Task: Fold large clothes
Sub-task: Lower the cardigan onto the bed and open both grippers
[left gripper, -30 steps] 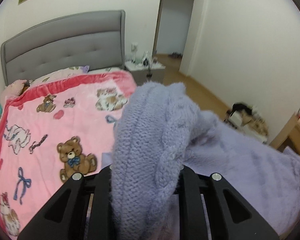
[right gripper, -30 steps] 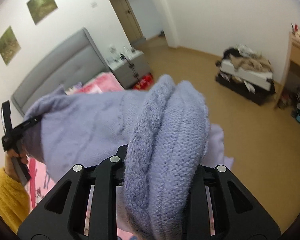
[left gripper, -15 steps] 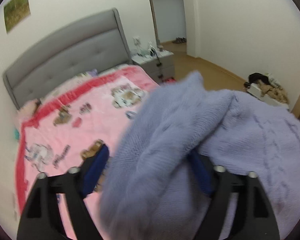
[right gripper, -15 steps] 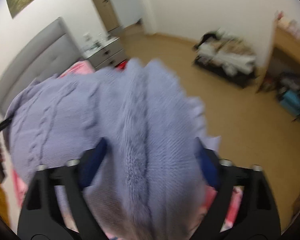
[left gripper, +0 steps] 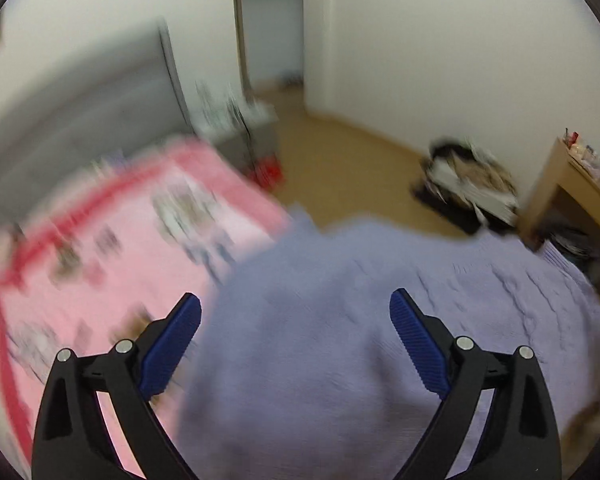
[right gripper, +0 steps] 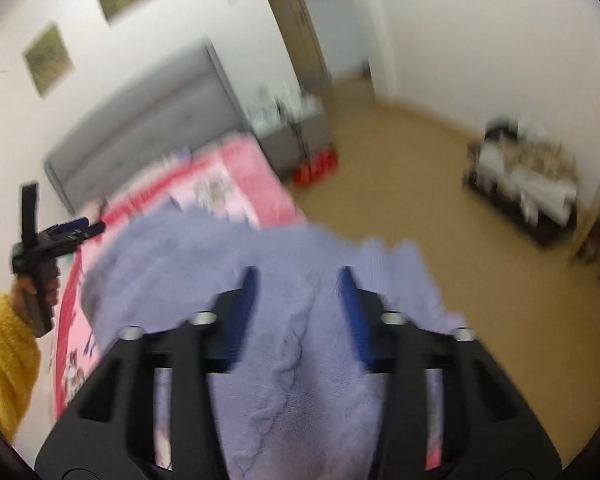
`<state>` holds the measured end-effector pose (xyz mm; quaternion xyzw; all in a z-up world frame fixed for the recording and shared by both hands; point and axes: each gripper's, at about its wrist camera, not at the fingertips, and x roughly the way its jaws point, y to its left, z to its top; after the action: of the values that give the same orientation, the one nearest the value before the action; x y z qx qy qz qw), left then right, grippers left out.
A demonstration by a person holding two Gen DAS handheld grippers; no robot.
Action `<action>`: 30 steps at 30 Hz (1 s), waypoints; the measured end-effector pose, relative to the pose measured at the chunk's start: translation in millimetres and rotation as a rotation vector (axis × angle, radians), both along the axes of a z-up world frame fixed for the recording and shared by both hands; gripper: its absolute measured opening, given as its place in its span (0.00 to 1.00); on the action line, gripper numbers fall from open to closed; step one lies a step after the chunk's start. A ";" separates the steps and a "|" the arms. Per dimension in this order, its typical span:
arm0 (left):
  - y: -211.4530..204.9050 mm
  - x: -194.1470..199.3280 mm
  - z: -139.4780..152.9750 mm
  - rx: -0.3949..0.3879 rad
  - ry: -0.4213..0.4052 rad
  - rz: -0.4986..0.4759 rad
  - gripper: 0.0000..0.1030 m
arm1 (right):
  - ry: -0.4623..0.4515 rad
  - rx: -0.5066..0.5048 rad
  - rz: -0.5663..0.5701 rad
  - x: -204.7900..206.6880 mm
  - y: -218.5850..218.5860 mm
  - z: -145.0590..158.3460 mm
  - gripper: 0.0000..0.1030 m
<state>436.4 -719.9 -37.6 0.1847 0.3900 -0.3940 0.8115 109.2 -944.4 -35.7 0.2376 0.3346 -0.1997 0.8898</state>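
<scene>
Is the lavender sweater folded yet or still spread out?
Spread, not neatly folded: the lavender sweater lies loose and rumpled over the pink blanket; motion blur hides any fold lines.

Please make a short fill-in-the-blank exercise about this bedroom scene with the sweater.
1. The sweater is ____ in colour.
2. It lies on a ____ blanket.
3. The person's sleeve is ____.
4. The headboard is ____.

Missing words: purple; pink; yellow; grey
</scene>
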 end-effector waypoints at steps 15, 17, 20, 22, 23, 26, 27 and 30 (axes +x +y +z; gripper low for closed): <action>20.4 -3.2 -90.3 0.102 0.013 0.032 0.93 | 0.181 0.038 -0.064 -5.4 3.5 -125.4 0.34; 23.1 -11.4 -80.9 0.086 -0.031 0.046 0.93 | 0.168 0.024 -0.072 -6.8 10.4 -109.6 0.40; 26.1 -30.3 -63.1 0.048 -0.090 0.042 0.95 | 0.130 -0.076 -0.083 -13.6 28.7 -79.6 0.76; 29.0 -47.1 -47.9 0.009 -0.114 0.024 0.95 | 0.101 -0.132 -0.098 -21.1 42.5 -58.1 0.86; 32.1 -60.7 -37.3 -0.014 -0.124 0.022 0.95 | 0.076 -0.148 -0.107 -26.2 52.5 -43.0 0.90; 41.1 -102.0 -9.7 -0.054 -0.169 0.021 0.95 | 0.060 -0.200 -0.199 -43.6 86.3 -8.1 0.92; 45.6 -115.4 -2.2 -0.071 -0.187 0.019 0.95 | 0.065 -0.211 -0.215 -48.8 94.5 -2.2 0.92; 67.0 -168.0 28.3 -0.146 -0.265 0.036 0.95 | 0.048 -0.247 -0.271 -74.4 130.2 21.9 0.92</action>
<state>268.4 -652.9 -9.3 0.1685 0.2532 -0.3790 0.8740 34.8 -814.2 -13.9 0.1645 0.2936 -0.3631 0.8688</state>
